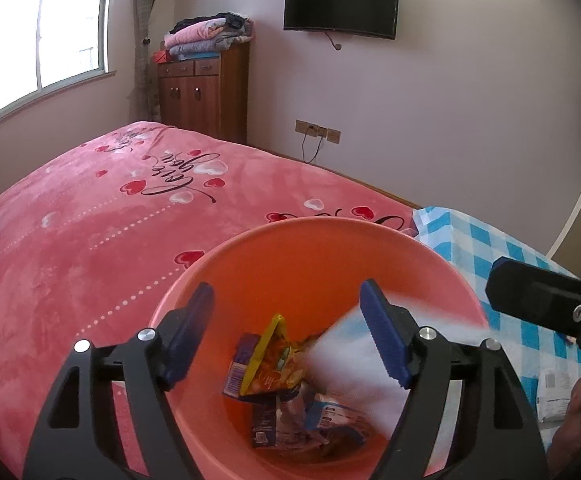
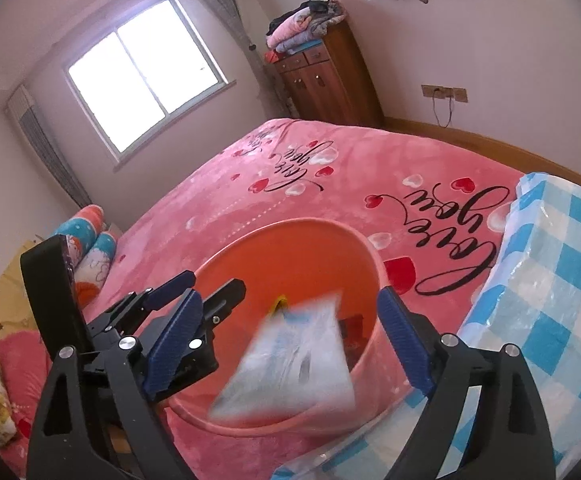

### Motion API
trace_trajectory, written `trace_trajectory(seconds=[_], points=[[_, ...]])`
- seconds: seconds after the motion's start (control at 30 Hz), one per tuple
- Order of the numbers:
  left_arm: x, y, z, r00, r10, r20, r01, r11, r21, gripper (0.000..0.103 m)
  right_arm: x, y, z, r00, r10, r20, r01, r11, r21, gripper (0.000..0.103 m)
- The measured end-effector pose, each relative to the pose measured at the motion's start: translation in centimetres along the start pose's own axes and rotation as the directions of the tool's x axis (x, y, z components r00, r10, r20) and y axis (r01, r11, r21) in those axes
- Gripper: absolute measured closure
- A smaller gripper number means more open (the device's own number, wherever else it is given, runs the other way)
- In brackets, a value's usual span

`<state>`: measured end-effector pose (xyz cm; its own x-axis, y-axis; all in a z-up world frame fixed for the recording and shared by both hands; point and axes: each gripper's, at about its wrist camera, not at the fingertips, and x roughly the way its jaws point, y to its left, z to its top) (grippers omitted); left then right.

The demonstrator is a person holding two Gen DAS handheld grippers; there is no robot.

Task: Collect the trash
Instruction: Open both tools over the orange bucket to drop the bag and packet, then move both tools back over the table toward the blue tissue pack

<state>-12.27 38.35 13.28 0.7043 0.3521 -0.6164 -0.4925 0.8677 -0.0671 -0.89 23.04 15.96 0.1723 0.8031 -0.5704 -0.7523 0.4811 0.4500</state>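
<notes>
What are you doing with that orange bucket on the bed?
Picking up trash. Both grippers, left and right, are open over the orange bucket standing on the pink bedspread. A blurry white wrapper is loose between the right one's fingers, apparently dropping in. Snack wrappers already lie at the bottom.

Bucket [image 1: 462, 284] on bed [image 1: 90, 240], wrappers [image 1: 266, 364] inside; checked cloth [image 1: 490, 248] right; cabinet [image 1: 206, 96] behind bed.
</notes>
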Motion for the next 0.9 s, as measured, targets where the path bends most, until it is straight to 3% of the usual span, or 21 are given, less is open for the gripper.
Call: trace_trajectory(seconds=[0.27,0.47,0.9], points=[[-0.1,-0.2,-0.1,1.000,0.010,-0.001,-0.010,1.000,0.000,0.024,-2.2,-1.5,-0.6,0.999,-0.027,0.039,0.025,0.999,0.044,0.015],[-0.6,-0.4,-0.1,1.000,0.020,0.011,-0.020,1.000,0.009,0.020,-4.0,-2.3,-2.1,0.993,-0.103,0.062,0.101,0.994,0.034,0.014],[-2.1,-3.5,0.0,0.999,-0.035,0.039,0.033,0.998,0.051,0.013,-7.9,-4.3,-5.7,0.969,-0.227,0.097,0.224,0.974,0.044,0.010]])
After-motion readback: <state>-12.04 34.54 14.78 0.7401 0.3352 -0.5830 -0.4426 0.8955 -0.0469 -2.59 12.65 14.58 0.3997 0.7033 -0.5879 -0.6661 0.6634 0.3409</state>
